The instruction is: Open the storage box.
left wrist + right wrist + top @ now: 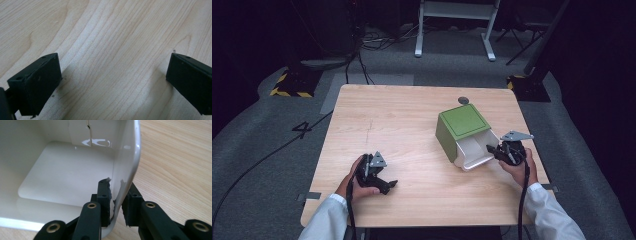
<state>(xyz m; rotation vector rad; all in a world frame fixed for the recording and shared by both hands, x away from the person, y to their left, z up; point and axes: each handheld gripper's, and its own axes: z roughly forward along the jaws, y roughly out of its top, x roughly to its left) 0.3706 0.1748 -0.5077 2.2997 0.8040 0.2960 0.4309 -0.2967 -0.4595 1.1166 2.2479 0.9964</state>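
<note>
At the table's right, the right claw [117, 195] pinches the white drawer's wall [125, 165].

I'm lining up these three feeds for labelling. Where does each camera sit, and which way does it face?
High view: above the person's side, looking forward and down on the table; both sleeves, hands and grippers show.
Left gripper view: rides the left gripper, looking down at bare wood between wide-open jaws.
Right gripper view: rides the right gripper, looking into the white drawer, its jaws pinching the drawer's wall.
Shared: the drawer and right gripper show in the high view too.
</note>
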